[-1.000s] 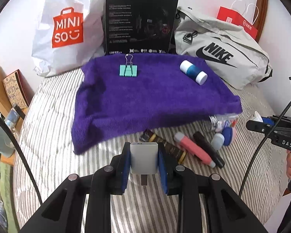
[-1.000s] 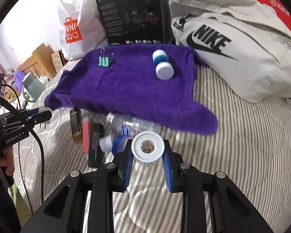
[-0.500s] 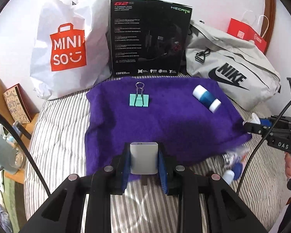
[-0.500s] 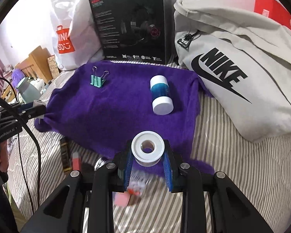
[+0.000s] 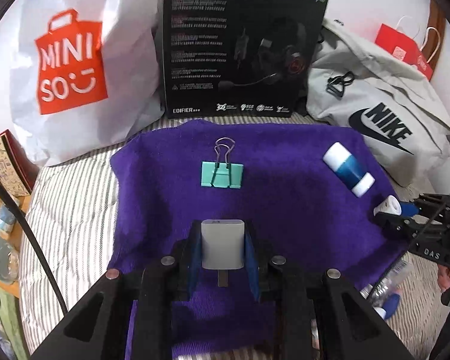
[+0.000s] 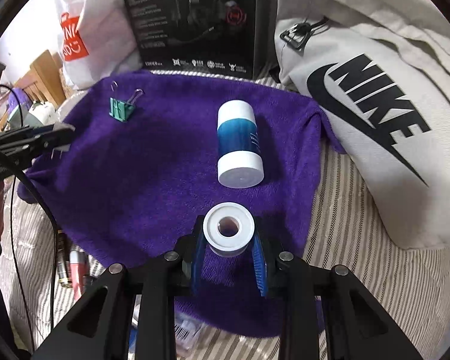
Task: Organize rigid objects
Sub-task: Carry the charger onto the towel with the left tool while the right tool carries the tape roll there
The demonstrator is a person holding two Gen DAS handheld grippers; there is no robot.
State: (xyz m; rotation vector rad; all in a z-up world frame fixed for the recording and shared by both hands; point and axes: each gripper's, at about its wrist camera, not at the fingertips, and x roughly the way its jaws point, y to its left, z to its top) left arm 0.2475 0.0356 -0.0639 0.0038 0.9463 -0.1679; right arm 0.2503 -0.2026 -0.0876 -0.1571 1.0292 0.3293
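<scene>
On the purple towel [image 5: 285,210] the green binder clip [image 5: 222,174] and the blue-and-white bottle [image 5: 348,170] already lie, while lipsticks [image 6: 76,270] and other bits wait on the striped bed [image 6: 360,270]. My left claw [image 5: 222,250] is clamped on a grey charger plug [image 5: 222,244] and my right claw [image 6: 228,247] on a white tape roll [image 6: 228,228], both hovering over the towel's near edge, to be set down next, I judge

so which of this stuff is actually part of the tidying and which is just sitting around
In the job:
- grey charger, held in the left tool
- white tape roll, held in the right tool
- green binder clip on the purple towel
- blue-and-white bottle lying on the towel

Lying about:
- Miniso bag
- black headset box
- Nike bag
</scene>
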